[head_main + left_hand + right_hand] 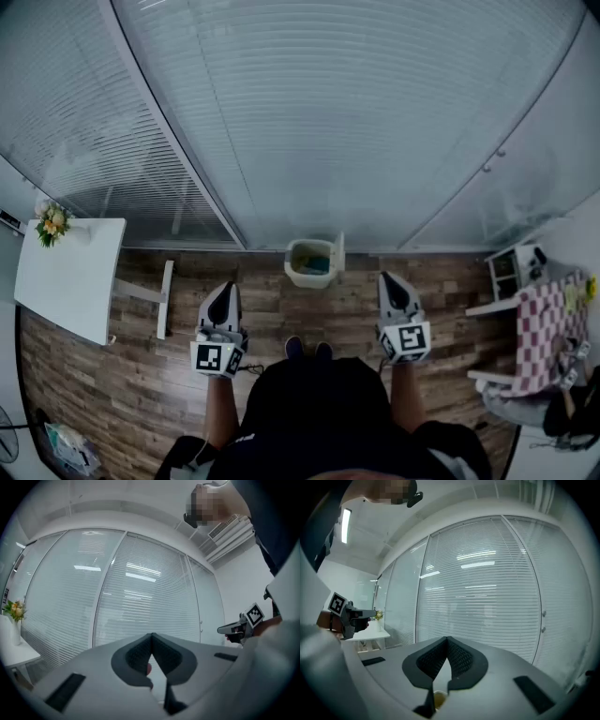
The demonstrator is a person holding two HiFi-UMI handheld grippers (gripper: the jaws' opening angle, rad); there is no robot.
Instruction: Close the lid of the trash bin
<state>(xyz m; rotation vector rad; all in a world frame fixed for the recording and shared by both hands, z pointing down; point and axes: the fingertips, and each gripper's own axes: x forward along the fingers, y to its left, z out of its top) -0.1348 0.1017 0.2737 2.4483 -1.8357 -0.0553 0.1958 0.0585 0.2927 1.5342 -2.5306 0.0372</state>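
In the head view a small pale trash bin (312, 263) stands on the wood floor against the glass wall, straight ahead of the person. Its lid (339, 251) stands up on the bin's right side and the inside shows. My left gripper (226, 290) is held level to the bin's lower left and my right gripper (387, 278) to its lower right, both short of the bin. In the left gripper view the left gripper (151, 635) has its jaws together with nothing between them. The right gripper (447, 639) looks the same in its own view.
A white table (70, 277) with a vase of flowers (52, 223) stands at the left, its foot bar (165, 298) near my left gripper. At the right are a white shelf (512, 269) and a checkered cloth (545, 328). Glass walls with blinds (356, 122) close the space ahead.
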